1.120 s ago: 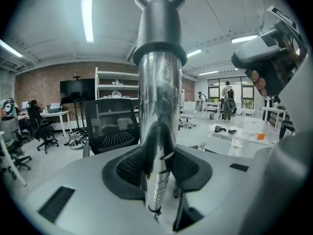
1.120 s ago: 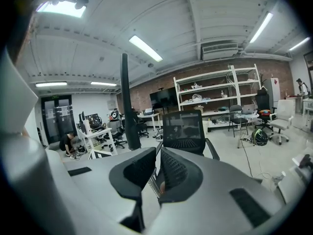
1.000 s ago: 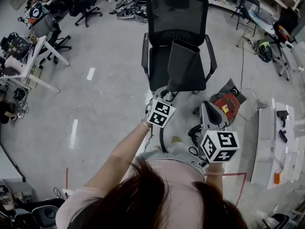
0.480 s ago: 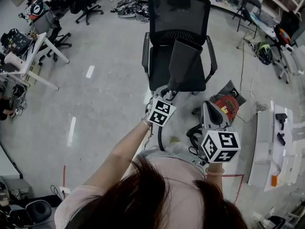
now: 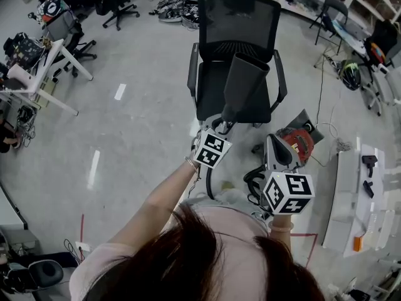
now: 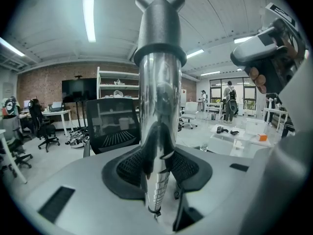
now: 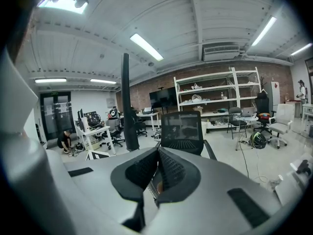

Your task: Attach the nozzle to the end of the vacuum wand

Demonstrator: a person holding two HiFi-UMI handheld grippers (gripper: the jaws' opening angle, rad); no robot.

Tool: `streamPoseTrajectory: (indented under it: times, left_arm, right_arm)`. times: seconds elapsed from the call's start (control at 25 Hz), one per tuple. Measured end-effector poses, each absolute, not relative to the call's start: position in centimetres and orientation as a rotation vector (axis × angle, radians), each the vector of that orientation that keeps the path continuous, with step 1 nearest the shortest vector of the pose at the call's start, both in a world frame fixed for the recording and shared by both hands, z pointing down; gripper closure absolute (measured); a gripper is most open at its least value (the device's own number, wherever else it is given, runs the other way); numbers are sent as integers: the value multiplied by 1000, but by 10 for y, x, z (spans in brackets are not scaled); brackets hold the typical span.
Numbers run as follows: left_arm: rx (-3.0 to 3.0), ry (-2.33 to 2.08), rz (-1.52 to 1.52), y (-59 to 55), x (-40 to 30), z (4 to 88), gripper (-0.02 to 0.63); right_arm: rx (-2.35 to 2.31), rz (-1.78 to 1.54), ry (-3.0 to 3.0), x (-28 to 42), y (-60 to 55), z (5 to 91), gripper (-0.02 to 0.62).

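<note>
Floor: grey polished workshop floor (image 5: 144, 137) spreads below you.
Left hand-held gripper (image 6: 157, 168): your jaws are clamped on the shiny chrome vacuum wand (image 6: 157, 102).
Right hand-held gripper (image 7: 157, 168): jaws just closed together, nothing between.
Nozzle: dark grey flared plastic nozzle (image 5: 245, 86) caps the wand's far end.
Beyond: black mesh office chair (image 5: 237, 24).

Between the jaws of the left gripper (image 6: 157, 166): wand (image 6: 159, 106), tilted up and away. On the wand's far end: nozzle (image 5: 244, 88), in front of the office chair (image 5: 235, 24). Right of the left gripper, apart from it: right gripper (image 5: 276, 144). Just beyond the right gripper, on the floor: vacuum body (image 5: 302, 140). Far right: bench (image 5: 346, 193), small tools (image 5: 369, 165) on it. Far left: desk (image 5: 49, 68). Beyond the desk: second chair (image 5: 116, 5).
</note>
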State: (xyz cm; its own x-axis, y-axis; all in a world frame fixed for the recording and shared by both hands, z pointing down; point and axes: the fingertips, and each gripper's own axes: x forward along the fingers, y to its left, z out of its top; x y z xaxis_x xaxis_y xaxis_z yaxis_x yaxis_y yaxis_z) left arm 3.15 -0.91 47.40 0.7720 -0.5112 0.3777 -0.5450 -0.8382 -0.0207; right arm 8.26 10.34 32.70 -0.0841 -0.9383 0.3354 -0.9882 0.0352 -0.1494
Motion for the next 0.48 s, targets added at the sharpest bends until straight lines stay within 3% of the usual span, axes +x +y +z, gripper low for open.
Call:
streamPoseTrajectory:
  times: [0.48]
  left_arm:
    - [2876, -861, 592, -7, 38, 476, 456]
  right_arm:
    - [2013, 534, -2163, 90, 100, 334, 569]
